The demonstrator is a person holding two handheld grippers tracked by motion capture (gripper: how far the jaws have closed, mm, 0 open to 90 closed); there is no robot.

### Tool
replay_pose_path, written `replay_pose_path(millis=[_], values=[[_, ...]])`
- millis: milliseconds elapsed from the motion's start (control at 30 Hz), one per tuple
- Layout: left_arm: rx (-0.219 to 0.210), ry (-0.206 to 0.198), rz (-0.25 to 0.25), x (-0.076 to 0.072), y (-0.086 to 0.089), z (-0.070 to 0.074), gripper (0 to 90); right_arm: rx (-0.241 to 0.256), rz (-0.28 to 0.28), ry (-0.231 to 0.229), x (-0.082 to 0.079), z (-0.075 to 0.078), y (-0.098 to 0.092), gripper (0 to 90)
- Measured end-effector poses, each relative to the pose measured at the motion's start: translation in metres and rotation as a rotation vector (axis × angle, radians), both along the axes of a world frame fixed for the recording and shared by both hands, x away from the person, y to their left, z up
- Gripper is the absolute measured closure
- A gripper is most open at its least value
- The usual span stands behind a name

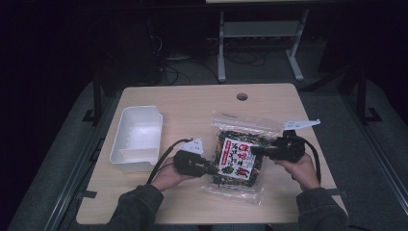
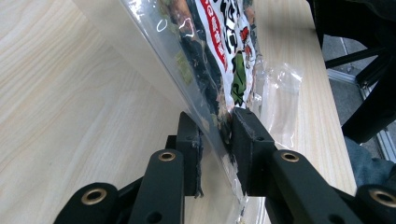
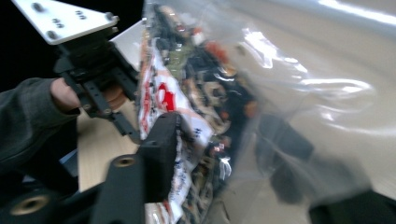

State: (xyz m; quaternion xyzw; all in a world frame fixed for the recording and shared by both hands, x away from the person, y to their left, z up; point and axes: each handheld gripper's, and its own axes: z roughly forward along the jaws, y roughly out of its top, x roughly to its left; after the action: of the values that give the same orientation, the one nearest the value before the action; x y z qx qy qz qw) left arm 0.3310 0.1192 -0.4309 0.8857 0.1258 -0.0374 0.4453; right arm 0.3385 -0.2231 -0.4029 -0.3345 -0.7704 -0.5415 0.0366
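A clear plastic snack bag (image 1: 238,156) with a red and white label and dark mixed pieces inside lies at the middle of the wooden table (image 1: 192,103). My left gripper (image 1: 214,170) is shut on the bag's left edge. In the left gripper view both jaws (image 2: 215,135) pinch the clear film, and the snack bag (image 2: 219,51) rises tilted off the wood. My right gripper (image 1: 254,150) holds the bag's right side. In the right gripper view the snack bag (image 3: 201,93) sits between my right gripper's (image 3: 219,149) jaws, the far jaw showing through the plastic.
An empty white plastic tray (image 1: 137,137) stands at the table's left. A round cable hole (image 1: 242,96) sits near the far edge. The left gripper (image 3: 93,79) and the hand holding it appear beyond the bag in the right gripper view.
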Motion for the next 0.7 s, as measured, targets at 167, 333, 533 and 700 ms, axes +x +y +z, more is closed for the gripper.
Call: replay_pose_path(millis=[167, 333, 533, 700], values=[[-0.004, 0.003, 0.029, -0.001, 0.011, -0.003, 73.2, 0.016, 0.043, -0.004, 0.002, 0.007, 0.008, 62.1], [-0.010, 0.000, 0.047, -0.002, 0.021, -0.004, 73.3, 0.039, 0.083, -0.014, 0.002, 0.013, 0.018, 68.5], [-0.021, -0.003, 0.062, -0.004, 0.029, -0.004, 72.8, 0.053, 0.122, -0.024, 0.001, 0.020, 0.028, 71.7], [-0.020, -0.014, 0.081, -0.006, 0.037, -0.002, 68.7, 0.061, 0.153, -0.036, -0.002, 0.028, 0.038, 74.8]])
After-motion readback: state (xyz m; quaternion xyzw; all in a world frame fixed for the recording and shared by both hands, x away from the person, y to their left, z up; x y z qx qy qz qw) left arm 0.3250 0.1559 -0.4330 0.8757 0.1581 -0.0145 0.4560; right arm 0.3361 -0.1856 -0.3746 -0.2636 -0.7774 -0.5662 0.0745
